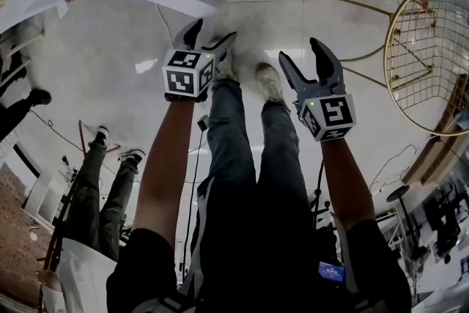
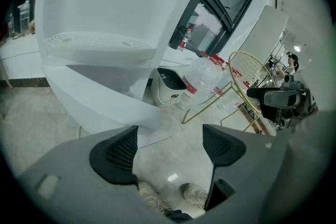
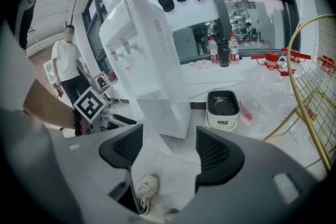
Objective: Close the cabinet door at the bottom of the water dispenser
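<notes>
Cabinet door (image 2: 105,98) at the foot of the water dispenser (image 3: 139,55): reads as standing open, a white panel swung out from the base over the floor (image 1: 110,62), low and ahead-left of the person carrying the rig. Hinge side not clear from these views. Dispenser stands upright by a windowed wall, with a small white bin (image 3: 223,107) near its base.

Left gripper (image 1: 212,33): jaws well apart, nothing between them. Through the gap I see only floor tile and the person's shoes (image 1: 267,80). It is the one nearer the panel and tilted down toward it, so I judge it to be the pushing hand. Wide jaws suit that, since the door wants a shove on its face, not a pinch.

Right gripper (image 1: 302,53): jaws also apart and empty, held out beside the left and well apart from the dispenser. I read this as parked clear of the door's swing.

Neither gripper touches the door; closing not yet begun. Next move, in my judgement: bring the left in flat against the panel's outer face and push it home. Gold wire rack (image 1: 432,55) sits off to the right, out of that path as far as I can tell
</notes>
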`<move>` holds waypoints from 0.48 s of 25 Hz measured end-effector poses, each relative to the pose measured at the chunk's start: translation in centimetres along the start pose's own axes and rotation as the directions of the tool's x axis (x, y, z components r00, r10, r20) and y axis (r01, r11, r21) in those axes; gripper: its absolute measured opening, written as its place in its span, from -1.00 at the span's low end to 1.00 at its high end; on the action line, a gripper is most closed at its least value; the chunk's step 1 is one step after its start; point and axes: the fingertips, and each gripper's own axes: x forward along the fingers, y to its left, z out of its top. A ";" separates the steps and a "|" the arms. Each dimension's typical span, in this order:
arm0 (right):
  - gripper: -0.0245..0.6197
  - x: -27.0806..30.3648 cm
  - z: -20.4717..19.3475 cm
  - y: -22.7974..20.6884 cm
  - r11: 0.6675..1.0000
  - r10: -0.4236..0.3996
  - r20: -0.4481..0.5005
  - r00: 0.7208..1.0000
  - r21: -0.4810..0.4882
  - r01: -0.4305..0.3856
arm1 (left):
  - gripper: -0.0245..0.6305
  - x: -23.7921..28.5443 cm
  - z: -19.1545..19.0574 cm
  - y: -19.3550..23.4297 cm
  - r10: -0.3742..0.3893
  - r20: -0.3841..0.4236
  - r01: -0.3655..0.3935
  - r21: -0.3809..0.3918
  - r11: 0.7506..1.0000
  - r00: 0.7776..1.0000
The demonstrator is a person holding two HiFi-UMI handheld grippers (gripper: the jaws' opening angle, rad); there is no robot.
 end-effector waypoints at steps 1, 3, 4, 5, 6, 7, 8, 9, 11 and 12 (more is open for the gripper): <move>0.05 0.0 0.0 -0.1 1.000 -0.003 0.000 1.000 0.002 0.003 | 0.30 0.1 0.1 0.0 -0.003 -0.001 0.003 0.006 1.000 1.000; 0.04 0.0 0.1 -0.1 1.000 -0.005 -0.001 1.000 0.002 0.005 | 0.30 0.4 0.4 -0.1 -0.010 -0.002 0.010 0.014 1.000 1.000; 0.01 0.0 0.1 -0.1 1.000 -0.005 -0.002 1.000 -0.002 0.005 | 0.30 0.5 0.6 -0.2 -0.012 -0.001 0.012 0.014 1.000 1.000; 0.00 0.0 0.1 0.0 1.000 -0.005 -0.002 1.000 -0.004 0.005 | 0.30 0.6 0.8 -0.2 -0.014 0.002 0.014 0.012 1.000 1.000; -0.01 0.0 0.2 0.0 1.000 -0.005 -0.003 1.000 -0.003 0.005 | 0.30 0.7 1.0 -0.2 -0.014 0.004 0.014 0.009 1.000 1.000; -0.01 0.0 0.4 0.1 1.000 -0.005 0.000 1.000 -0.001 0.005 | 0.30 0.7 1.1 -0.2 -0.014 0.007 0.014 0.006 1.000 1.000; -0.02 0.0 0.6 0.2 1.000 -0.003 0.003 1.000 -0.001 0.003 | 0.30 0.9 1.3 -0.3 -0.016 0.008 0.015 0.007 1.000 1.000; -0.03 0.0 0.8 0.3 1.000 -0.004 0.006 1.000 -0.001 0.004 | 0.30 1.1 1.4 -0.4 -0.019 0.008 0.019 0.011 1.000 1.000; -0.03 0.0 0.8 0.1 1.000 -0.011 0.002 1.000 0.008 0.011 | 0.30 1.4 1.8 -0.6 -0.031 0.003 0.031 0.023 0.999 1.000; -0.03 0.0 0.6 0.0 1.000 -0.015 -0.002 1.000 0.013 0.015 | 0.30 1.5 2.0 -0.6 -0.037 -0.001 0.037 0.030 0.999 0.999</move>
